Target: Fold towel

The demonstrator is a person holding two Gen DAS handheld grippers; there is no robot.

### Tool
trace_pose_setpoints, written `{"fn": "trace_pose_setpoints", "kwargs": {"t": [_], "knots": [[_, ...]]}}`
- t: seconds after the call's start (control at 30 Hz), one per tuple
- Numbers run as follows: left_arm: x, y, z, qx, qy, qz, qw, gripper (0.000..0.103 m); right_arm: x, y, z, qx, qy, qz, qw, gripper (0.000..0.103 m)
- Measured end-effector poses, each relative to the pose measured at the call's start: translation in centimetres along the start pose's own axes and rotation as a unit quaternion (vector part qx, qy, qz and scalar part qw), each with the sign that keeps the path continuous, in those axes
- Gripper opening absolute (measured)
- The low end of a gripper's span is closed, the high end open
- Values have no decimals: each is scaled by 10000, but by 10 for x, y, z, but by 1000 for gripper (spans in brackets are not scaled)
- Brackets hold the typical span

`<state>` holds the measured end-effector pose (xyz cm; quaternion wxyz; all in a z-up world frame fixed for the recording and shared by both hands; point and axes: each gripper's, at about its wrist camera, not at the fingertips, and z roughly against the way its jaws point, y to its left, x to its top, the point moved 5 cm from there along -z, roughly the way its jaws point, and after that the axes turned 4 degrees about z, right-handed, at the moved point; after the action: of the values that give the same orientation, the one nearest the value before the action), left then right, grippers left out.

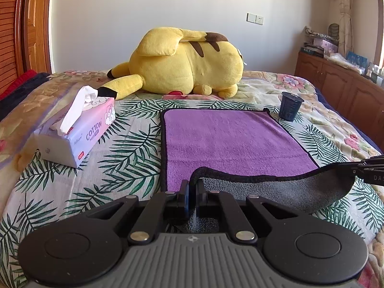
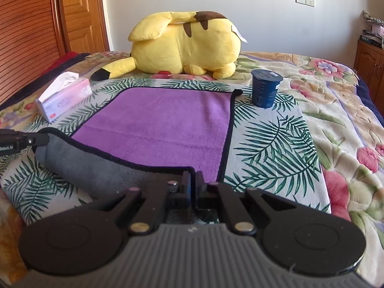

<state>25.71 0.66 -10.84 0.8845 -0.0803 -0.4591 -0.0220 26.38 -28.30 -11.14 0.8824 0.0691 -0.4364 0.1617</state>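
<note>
A purple towel (image 1: pixel 228 141) with a black hem and grey underside lies spread on the bed; it also shows in the right wrist view (image 2: pixel 158 124). My left gripper (image 1: pixel 192 187) is shut on the towel's near left corner. My right gripper (image 2: pixel 193 180) is shut on the near right corner. The near edge is lifted off the bed and turned over, so the grey underside (image 1: pixel 288 192) sags between the two grippers. The right gripper's tip shows in the left wrist view (image 1: pixel 367 168), and the left gripper's tip in the right wrist view (image 2: pixel 21 140).
A yellow plush toy (image 1: pixel 184 64) lies beyond the towel's far edge. A pink tissue pack (image 1: pixel 74 132) sits left of the towel. A dark blue cup (image 1: pixel 290 105) stands at the far right corner. A wooden cabinet (image 1: pixel 340 84) stands right of the bed.
</note>
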Motion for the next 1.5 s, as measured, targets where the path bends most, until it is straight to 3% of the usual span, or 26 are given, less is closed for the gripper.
{"fn": "trace_pose_setpoints", "kwargs": {"t": [0.57,0.8,1.5], "knots": [[29,1,-6,-14,-254,-64,9997,0,25,-10,-8,84,-314,28,9995,4],[45,-2,-7,-9,-389,-139,9991,0,46,-12,-2,13,-645,134,9978,3],[116,-14,-31,-7,-854,-455,9953,0,103,-19,-13,-228,-1263,677,9894,3]]}}
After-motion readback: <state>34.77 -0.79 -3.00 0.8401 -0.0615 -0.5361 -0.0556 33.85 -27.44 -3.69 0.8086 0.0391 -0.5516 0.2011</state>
